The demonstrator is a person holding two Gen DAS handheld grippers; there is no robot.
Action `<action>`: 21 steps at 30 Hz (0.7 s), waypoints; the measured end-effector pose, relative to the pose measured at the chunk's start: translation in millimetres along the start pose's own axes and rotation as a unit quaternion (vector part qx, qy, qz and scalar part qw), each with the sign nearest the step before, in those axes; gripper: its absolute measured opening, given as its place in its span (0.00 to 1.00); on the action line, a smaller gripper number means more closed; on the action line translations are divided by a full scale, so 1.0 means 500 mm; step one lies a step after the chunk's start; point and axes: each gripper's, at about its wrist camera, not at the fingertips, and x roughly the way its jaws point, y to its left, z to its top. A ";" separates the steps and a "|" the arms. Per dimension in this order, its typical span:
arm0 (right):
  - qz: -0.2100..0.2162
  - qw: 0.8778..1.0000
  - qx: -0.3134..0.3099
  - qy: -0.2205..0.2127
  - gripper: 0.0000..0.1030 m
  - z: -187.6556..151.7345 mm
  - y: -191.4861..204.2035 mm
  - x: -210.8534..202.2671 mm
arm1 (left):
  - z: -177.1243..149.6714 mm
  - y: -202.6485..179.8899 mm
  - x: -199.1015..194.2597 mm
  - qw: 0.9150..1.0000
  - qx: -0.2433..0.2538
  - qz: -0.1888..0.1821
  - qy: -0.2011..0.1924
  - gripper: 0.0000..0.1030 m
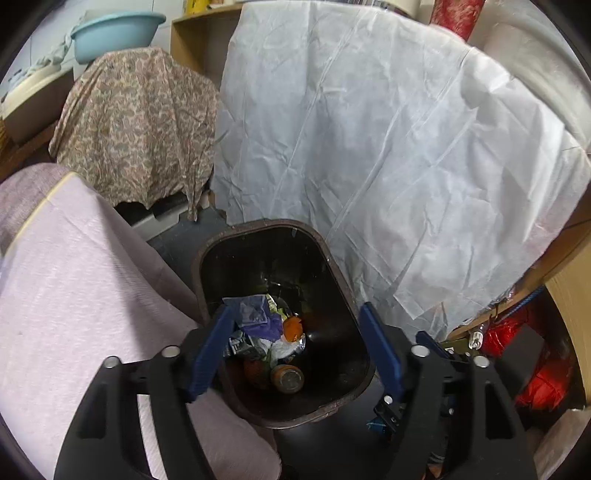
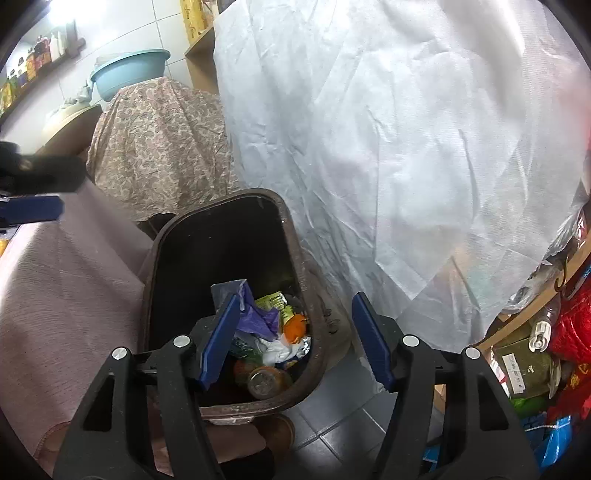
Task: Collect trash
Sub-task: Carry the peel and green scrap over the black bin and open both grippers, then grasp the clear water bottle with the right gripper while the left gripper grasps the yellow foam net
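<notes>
A dark brown trash bin stands on the floor below both grippers; it also shows in the right wrist view. Inside lie a purple wrapper, an orange piece, white crumpled paper and a bottle. The same purple wrapper, orange piece and bottle show in the right wrist view. My left gripper is open and empty above the bin. My right gripper is open and empty above the bin's right edge.
A table under a pink cloth stands left of the bin. A white sheet hangs behind and to the right. A patterned cloth covers furniture at the back, with a blue basin above. Red bags fill a shelf at right.
</notes>
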 end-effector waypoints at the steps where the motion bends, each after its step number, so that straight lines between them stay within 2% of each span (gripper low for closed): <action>1: 0.001 1.000 -0.001 0.001 0.62 0.001 0.003 -0.002 | -0.002 0.004 -0.013 1.000 0.000 -0.002 -0.005 0.72; 3: 0.006 1.000 -0.003 0.003 0.63 0.003 0.011 -0.007 | -0.006 0.013 -0.033 1.000 -0.001 -0.007 -0.013 0.77; 6: 0.014 1.000 -0.014 -0.004 0.72 0.013 0.033 -0.023 | -0.013 0.025 -0.065 1.000 0.002 -0.005 -0.024 0.80; 12: 0.050 0.997 -0.047 -0.019 0.72 0.044 0.105 -0.074 | -0.039 0.075 -0.152 0.998 0.004 0.006 -0.058 0.86; 17: 0.110 0.990 -0.078 -0.024 0.72 0.076 0.191 -0.124 | -0.073 0.150 -0.229 0.996 0.004 0.037 -0.082 0.90; 21: 0.170 0.980 -0.099 -0.026 0.74 0.100 0.265 -0.166 | -0.103 0.235 -0.287 0.994 -0.020 0.059 -0.091 0.90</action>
